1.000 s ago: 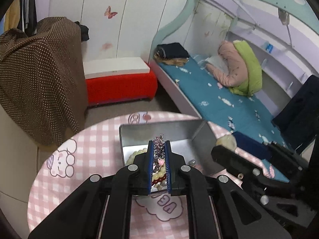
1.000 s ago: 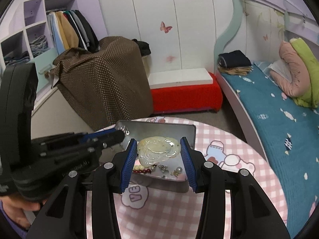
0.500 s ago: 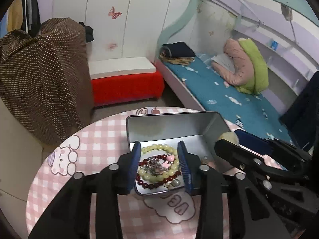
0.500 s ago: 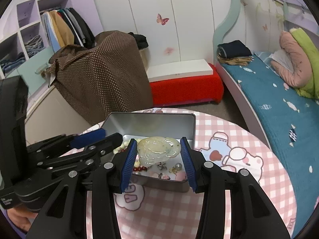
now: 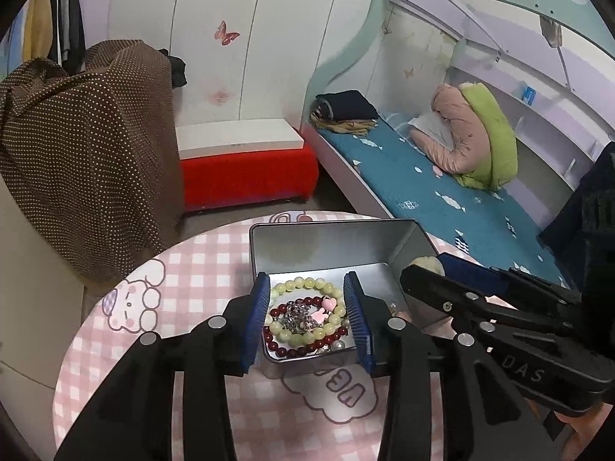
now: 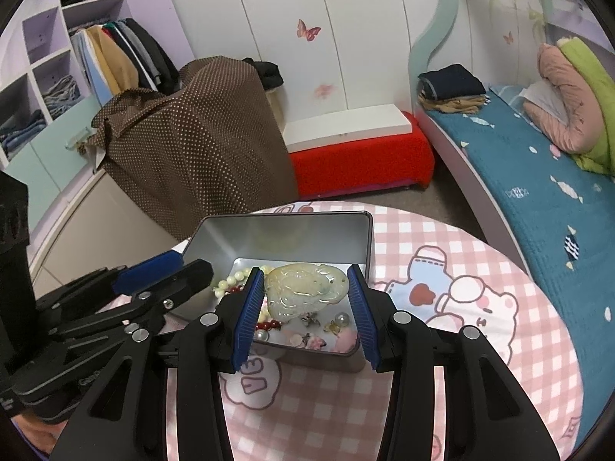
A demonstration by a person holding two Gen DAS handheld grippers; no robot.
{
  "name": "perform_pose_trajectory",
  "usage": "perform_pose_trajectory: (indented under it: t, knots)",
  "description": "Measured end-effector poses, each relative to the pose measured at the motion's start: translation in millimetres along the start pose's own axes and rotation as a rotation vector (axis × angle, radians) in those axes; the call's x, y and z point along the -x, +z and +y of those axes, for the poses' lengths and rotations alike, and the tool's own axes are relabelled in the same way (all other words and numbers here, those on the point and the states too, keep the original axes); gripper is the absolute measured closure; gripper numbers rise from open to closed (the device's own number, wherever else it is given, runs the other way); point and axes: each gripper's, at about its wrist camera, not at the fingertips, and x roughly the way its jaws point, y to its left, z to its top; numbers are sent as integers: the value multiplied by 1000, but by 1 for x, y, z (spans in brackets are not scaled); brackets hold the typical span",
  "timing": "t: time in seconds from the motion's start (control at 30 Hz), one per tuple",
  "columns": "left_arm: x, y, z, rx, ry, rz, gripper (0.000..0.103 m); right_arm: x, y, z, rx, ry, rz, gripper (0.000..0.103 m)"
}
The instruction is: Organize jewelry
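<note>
An open silver tin [image 5: 326, 246] stands on the round table's pink checked cloth [image 5: 192, 269]. In it lie a pale green bead bracelet [image 5: 307, 282], a dark red bead bracelet [image 5: 307, 301] and a silver chain with pink charms [image 5: 303, 313]. My left gripper [image 5: 305, 280] hangs open over the tin's near end, its pads clear of the jewelry. My right gripper [image 6: 305, 274] is shut on a carved pale jade pendant [image 6: 303, 292], held just above the tin [image 6: 284, 230]. Loose pearls and small charms lie under the pendant. The left gripper [image 6: 173, 269] shows at the tin's left side.
Beyond the table's far edge stand something draped in a brown dotted cloth [image 6: 192, 153], a red bench [image 6: 361, 165] with a white slab on it, and a bed with a blue sheet [image 6: 519, 176]. A hand [image 5: 576, 430] shows at the lower right.
My left gripper opened and let the chain with pink charms drop onto the bracelets in the tin. My right gripper sank a little toward the tin with the pendant.
</note>
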Motion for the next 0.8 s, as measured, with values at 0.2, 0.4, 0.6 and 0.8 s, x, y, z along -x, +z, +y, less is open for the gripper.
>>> perform_pose_trajectory:
  t: [0.2,0.4,0.6,0.8]
  knots:
    - [17,0,7,40,59,-78,32,-3,-1,3,4,0,9,59]
    - [5,-4,16,60,72,-24,32,-3,-3,6,14,-21,0,58]
    - [5,-3,15,56,74,-24,32,-2,-4,5,10,-18,3,58]
    - [12,-3,14,44,84,-32,32,5,-7,4,-1,-12,-6,55]
